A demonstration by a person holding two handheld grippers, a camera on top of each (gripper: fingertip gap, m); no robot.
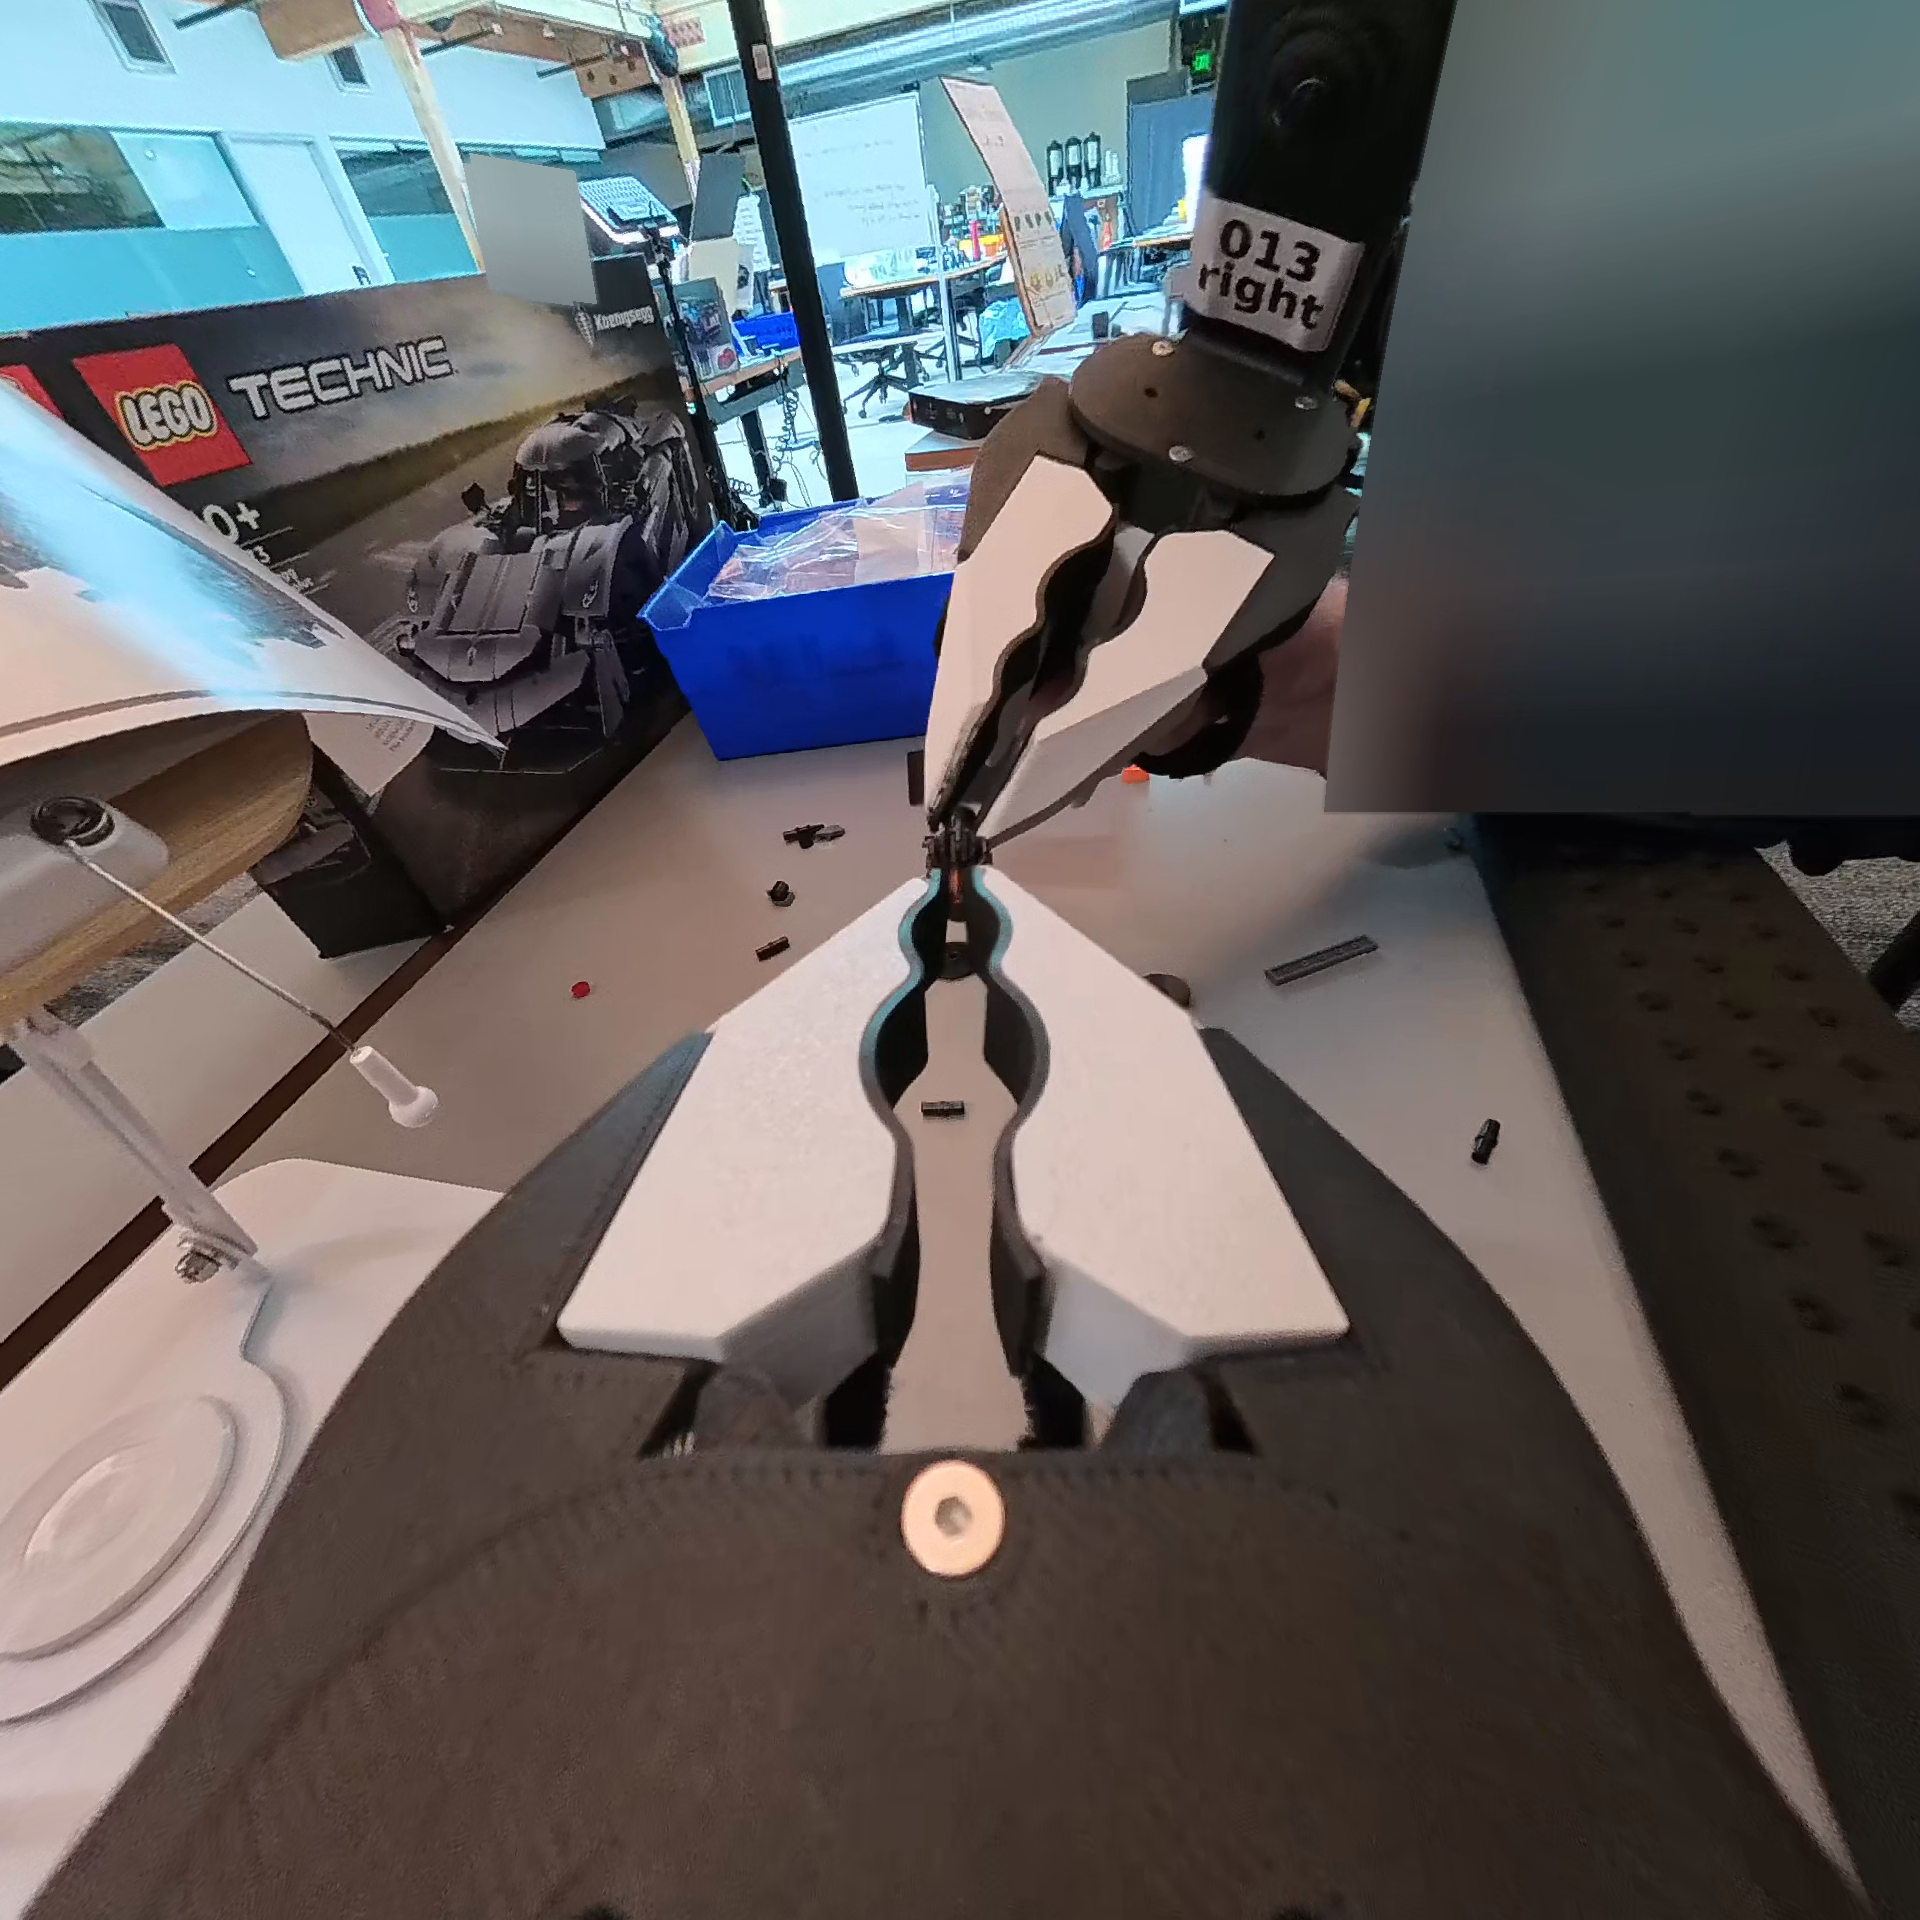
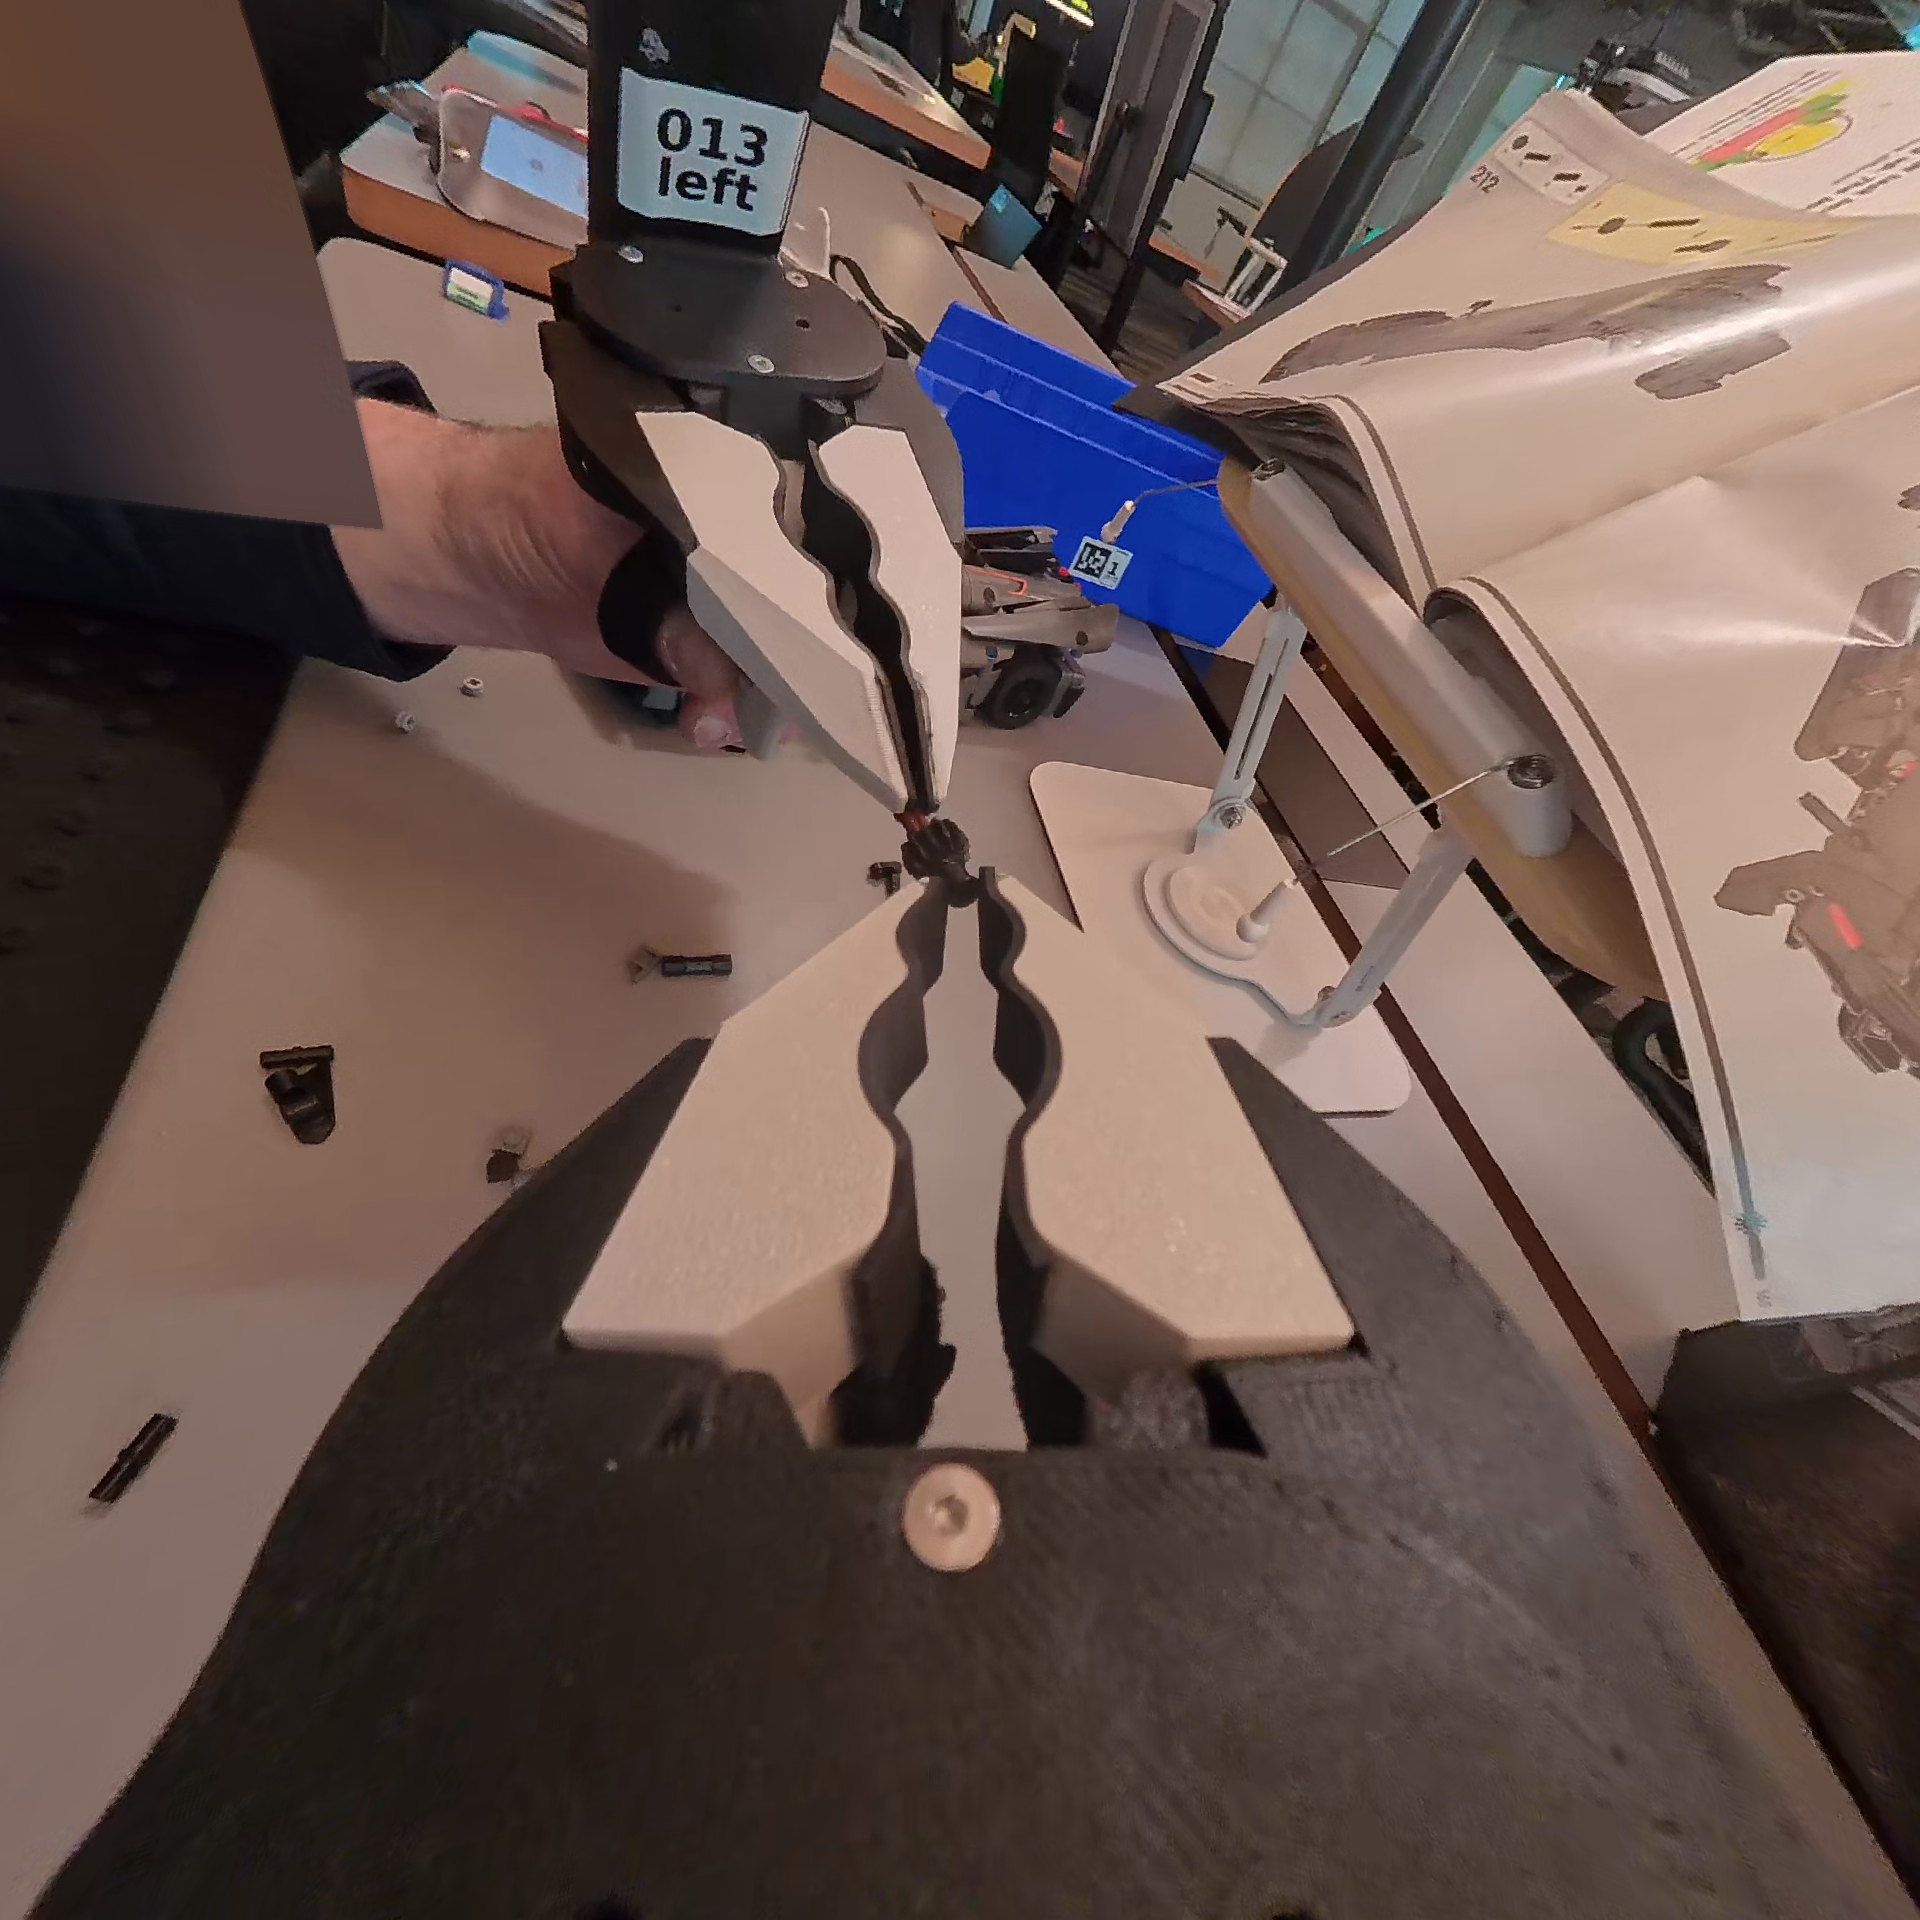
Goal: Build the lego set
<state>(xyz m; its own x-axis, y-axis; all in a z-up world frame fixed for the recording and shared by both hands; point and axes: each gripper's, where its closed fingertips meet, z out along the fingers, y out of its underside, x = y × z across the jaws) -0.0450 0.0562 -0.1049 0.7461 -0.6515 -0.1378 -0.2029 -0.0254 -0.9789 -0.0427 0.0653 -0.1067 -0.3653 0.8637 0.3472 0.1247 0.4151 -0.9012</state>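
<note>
Currently left gripper (image 1: 953, 883) is pinching a red axle (image 2: 914, 818), narrow. Right gripper (image 2: 958, 885) is clamping a black gear (image 2: 935, 854), probably meshing onto it.

Your gripper fingers (image 1: 790, 1143) look matt, grainy white plastic; the instruction booklet (image 2: 1621, 343) is glossy paper on a wooden stand (image 1: 208, 831).

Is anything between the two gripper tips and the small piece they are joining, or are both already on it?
Nothing visible stands between. The left gripper is pinched on a thin red-orange axle, and the right gripper is closed on the small black gear at the axle's end. The tips meet nose to nose above the table, with loose pieces lying only off to the sides.
</note>
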